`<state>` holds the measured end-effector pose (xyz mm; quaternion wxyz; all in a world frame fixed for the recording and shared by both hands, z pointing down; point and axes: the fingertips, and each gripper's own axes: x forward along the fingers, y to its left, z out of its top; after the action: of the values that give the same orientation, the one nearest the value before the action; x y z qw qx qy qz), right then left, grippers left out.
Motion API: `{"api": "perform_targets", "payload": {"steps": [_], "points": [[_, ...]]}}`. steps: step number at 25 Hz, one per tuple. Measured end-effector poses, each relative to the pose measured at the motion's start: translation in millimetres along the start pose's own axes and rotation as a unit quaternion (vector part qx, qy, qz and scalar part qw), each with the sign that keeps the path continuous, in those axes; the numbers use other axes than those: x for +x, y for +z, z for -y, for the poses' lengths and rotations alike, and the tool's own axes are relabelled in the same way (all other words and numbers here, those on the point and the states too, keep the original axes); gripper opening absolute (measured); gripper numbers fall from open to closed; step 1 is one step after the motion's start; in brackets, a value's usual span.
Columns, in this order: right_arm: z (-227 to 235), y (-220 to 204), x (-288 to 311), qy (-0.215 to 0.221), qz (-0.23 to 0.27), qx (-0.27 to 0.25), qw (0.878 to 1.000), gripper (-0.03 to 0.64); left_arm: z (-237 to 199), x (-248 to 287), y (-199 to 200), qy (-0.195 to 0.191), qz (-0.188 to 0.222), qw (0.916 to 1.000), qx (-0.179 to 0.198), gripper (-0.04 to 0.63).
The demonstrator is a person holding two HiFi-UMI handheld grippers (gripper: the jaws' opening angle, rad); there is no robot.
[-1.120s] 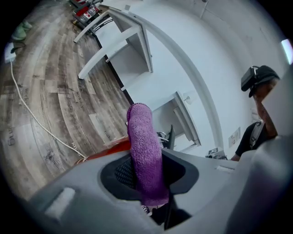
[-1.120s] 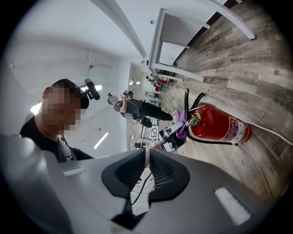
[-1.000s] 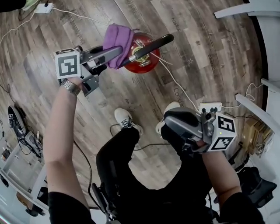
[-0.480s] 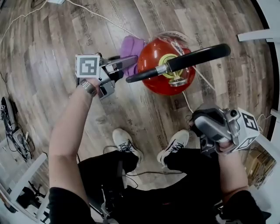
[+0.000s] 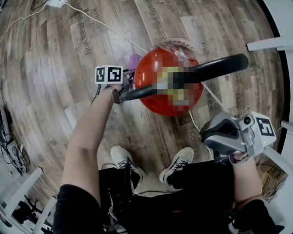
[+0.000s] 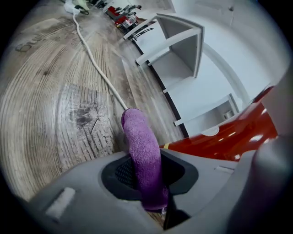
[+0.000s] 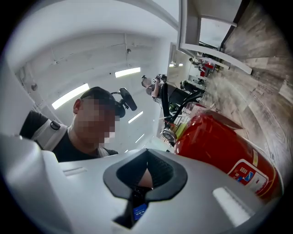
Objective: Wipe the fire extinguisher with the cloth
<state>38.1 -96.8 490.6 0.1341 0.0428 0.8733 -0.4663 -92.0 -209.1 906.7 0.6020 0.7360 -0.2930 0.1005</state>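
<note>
The red fire extinguisher (image 5: 153, 87) stands on the wood floor, its black handle (image 5: 215, 66) pointing right. My left gripper (image 5: 127, 81) is low against its left side, shut on the purple cloth (image 5: 134, 61). In the left gripper view the cloth (image 6: 143, 155) sticks out as a roll between the jaws of that gripper (image 6: 147, 185), with the red body (image 6: 229, 137) close on the right. My right gripper (image 5: 219, 135) hangs apart at the lower right, tilted upward. Its jaws have just closed the last bit and hold nothing. The right gripper view shows the extinguisher (image 7: 224, 146) beyond that gripper (image 7: 143, 177).
A white cable (image 5: 100, 25) runs across the floor from a power strip (image 5: 57, 3) to behind the extinguisher. White furniture (image 5: 274, 43) lines the right edge. The person's shoes (image 5: 123, 160) stand just below the extinguisher. Clutter and wires (image 5: 7, 137) lie at the left.
My left gripper has gone down with the cloth from the extinguisher's top along its left side. The right gripper has shifted slightly to the right and tilted upward.
</note>
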Motion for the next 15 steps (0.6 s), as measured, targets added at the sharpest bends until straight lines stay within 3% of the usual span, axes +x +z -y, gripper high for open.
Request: {"api": "perform_targets", "payload": {"steps": [3, 8, 12, 15], "points": [[4.1, 1.8, -8.2, -0.018, 0.012, 0.007, 1.000, 0.003, -4.7, 1.6, -2.0, 0.005, -0.003, 1.0000, -0.003, 0.087], [3.0, 9.8, -20.6, -0.031, 0.032, -0.008, 0.999, 0.003, 9.8, -4.7, 2.9, -0.040, 0.020, 0.9986, -0.029, 0.087], [-1.8, 18.6, -23.1, -0.029, 0.047, -0.019, 0.998, 0.003, 50.4, -20.7, 17.8, -0.105, 0.043, 0.9929, -0.035, 0.087], [-0.8, 23.7, -25.3, -0.036, 0.048, -0.030, 0.998, 0.003, 110.9, -47.5, 38.0, -0.187, 0.075, 0.9781, -0.053, 0.089]]}}
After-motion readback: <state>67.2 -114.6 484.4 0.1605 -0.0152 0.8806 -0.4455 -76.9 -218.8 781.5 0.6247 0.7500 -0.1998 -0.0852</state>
